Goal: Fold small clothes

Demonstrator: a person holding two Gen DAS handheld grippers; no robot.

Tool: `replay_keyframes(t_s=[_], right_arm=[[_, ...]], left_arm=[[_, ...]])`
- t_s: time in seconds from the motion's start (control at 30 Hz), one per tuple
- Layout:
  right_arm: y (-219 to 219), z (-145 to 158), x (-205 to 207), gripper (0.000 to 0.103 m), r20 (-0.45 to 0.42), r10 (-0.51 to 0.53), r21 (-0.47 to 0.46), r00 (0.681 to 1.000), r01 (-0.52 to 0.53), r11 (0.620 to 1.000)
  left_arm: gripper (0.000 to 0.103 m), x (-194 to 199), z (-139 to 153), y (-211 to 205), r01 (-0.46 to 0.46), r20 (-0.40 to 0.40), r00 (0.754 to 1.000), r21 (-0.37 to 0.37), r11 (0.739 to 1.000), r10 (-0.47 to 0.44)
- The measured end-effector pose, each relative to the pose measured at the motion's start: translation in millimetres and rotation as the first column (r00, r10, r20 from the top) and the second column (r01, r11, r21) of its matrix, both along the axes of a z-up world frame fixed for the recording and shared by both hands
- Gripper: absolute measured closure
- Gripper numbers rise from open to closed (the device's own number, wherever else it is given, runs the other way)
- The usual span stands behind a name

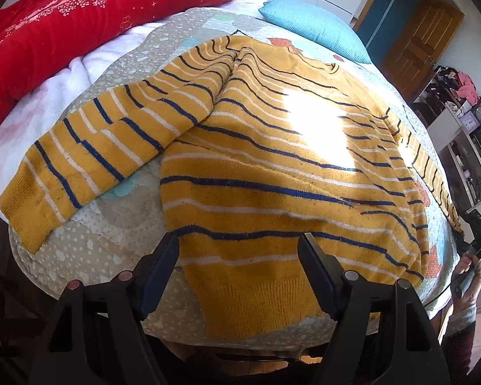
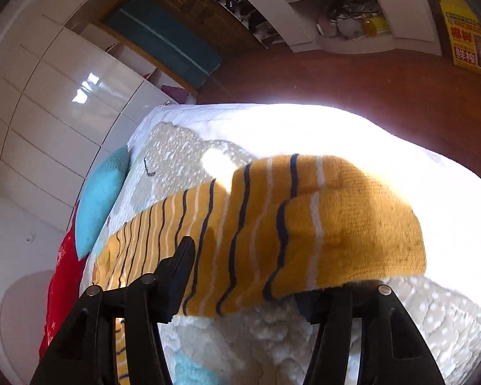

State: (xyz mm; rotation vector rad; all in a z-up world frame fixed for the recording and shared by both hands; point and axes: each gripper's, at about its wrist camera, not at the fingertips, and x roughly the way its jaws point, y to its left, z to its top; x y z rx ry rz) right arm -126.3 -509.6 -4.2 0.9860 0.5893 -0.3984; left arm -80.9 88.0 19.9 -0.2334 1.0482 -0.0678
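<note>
A small mustard-yellow sweater [image 1: 272, 166] with navy and white stripes lies spread flat on a quilted bed cover [image 1: 112, 240]. Its left sleeve [image 1: 89, 160] stretches out to the left. My left gripper [image 1: 240, 247] is open, its fingers straddling the sweater's lower left hem corner just above it. In the right wrist view the other sleeve [image 2: 304, 234] drapes across my right gripper [image 2: 250, 272], which is open: the left finger [image 2: 176, 276] lies over the sleeve, the right finger is under its cuff and mostly hidden.
A red quilt [image 1: 64, 25] and a blue pillow [image 1: 314, 29] lie at the bed's far end. White wardrobes [image 2: 48, 96], a wooden door [image 1: 423, 38] and shelves [image 2: 336, 16] stand beyond. The bed edge [image 1: 240, 337] is close below the left gripper.
</note>
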Motion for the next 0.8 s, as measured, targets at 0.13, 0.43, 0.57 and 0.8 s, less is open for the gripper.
replay_keyframes(t_s=[0.13,0.43,0.57,0.8], right_arm=[[-38.7,13.2,6.9,0.098,0.013,-0.032,0.012,0.999,0.032,0.999],[-27.0,82.8,67.9,0.098,-0.036,0.032,-0.19,0.999,-0.039,0.981],[56.6,99.7,135.3,0.098,-0.045,0.225,-0.253,0.973,-0.229,0.94],[248.3,97.9,247.6,0.098,-0.08,0.561,-0.281,0.824,-0.559,0.781]], left_arm=[[0.028,6.0,5.1,-2.9,-0.002,0.008,1.0,0.007,1.0,0.002],[0.028,17.1,6.1,6.7,-0.024,0.028,0.999,-0.057,0.998,0.025],[0.028,14.4,5.1,17.8,-0.03,0.038,0.999,-0.079,0.996,0.033],[0.028,0.3,-2.0,66.4,-0.115,0.063,0.991,-0.086,0.99,0.121]])
